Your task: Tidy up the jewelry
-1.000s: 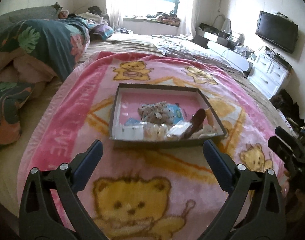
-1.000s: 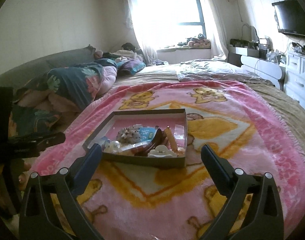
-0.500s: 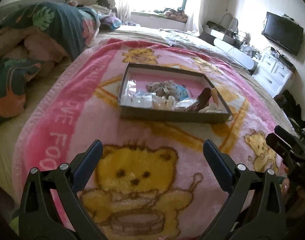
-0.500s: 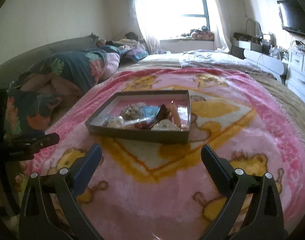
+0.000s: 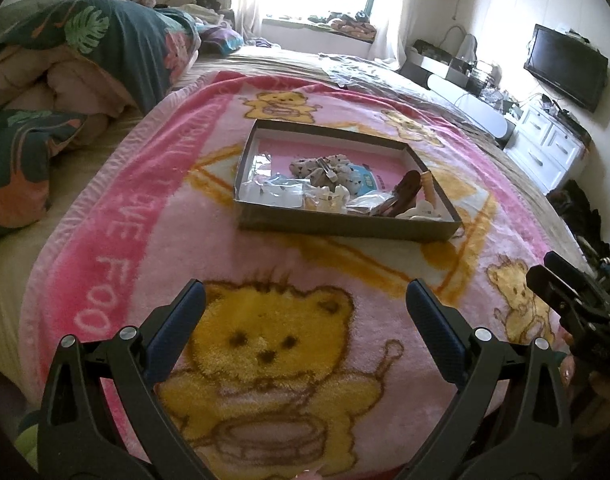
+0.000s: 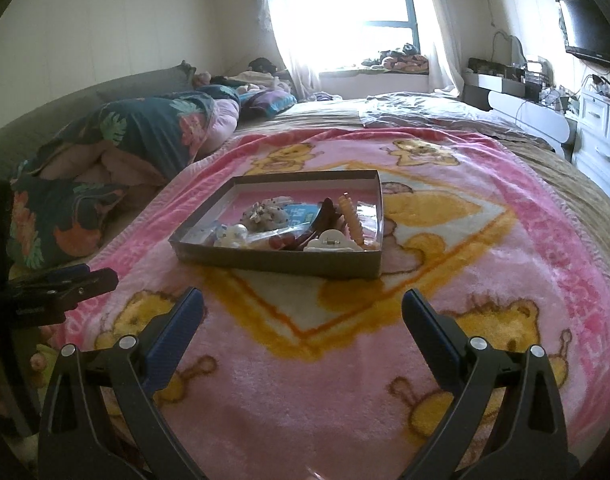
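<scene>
Lying straight ahead of both wide-open, empty grippers, left gripper (image 5: 305, 308) and right gripper (image 6: 303, 308), the shallow cardboard tray (image 6: 281, 258) of hair clips (image 6: 351, 220) seems slightly nearer the right one.

You are in a home bedroom: a bed (image 6: 545, 152) under a bear-print blanket (image 6: 505, 272), a rumpled duvet (image 6: 145, 136), apparently a wall-mounted television (image 5: 565, 66).

Small items in tray (image 5: 345, 228) too jumbled to identify; right gripper (image 5: 573, 300) cut off by edge.
</scene>
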`<action>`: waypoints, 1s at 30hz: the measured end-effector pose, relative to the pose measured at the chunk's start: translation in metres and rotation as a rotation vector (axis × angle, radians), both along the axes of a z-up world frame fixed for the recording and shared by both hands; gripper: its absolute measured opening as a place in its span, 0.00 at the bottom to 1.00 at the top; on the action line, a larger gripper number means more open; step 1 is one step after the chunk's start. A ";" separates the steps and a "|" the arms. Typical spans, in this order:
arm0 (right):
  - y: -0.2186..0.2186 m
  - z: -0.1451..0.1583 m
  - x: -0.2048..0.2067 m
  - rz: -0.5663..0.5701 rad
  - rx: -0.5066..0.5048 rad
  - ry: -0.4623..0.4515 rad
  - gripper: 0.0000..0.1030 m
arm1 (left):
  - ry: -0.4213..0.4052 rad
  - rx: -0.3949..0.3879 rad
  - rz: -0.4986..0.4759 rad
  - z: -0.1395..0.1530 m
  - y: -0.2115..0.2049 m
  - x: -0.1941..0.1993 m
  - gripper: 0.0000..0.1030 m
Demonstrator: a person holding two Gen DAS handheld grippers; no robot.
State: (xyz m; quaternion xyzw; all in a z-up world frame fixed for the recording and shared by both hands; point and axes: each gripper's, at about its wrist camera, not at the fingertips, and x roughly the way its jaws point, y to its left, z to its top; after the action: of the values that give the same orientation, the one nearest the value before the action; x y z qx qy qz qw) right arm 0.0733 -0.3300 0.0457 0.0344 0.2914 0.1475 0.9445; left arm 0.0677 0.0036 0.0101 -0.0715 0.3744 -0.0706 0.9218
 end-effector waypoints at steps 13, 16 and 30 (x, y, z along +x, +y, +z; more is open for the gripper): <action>-0.005 0.002 -0.001 -0.017 0.005 -0.011 0.96 | 0.003 0.003 -0.020 0.003 -0.003 -0.002 0.91; -0.005 0.002 -0.001 -0.021 0.002 -0.014 0.96 | -0.001 0.005 -0.025 0.004 -0.005 -0.003 0.91; -0.005 0.003 -0.003 -0.023 0.000 -0.019 0.96 | 0.001 0.007 -0.023 0.005 -0.005 -0.002 0.91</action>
State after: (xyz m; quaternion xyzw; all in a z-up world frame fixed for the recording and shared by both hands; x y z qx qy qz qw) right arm 0.0702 -0.3346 0.0488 0.0365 0.2821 0.1368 0.9489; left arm 0.0655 -0.0013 0.0148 -0.0639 0.3758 -0.0798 0.9211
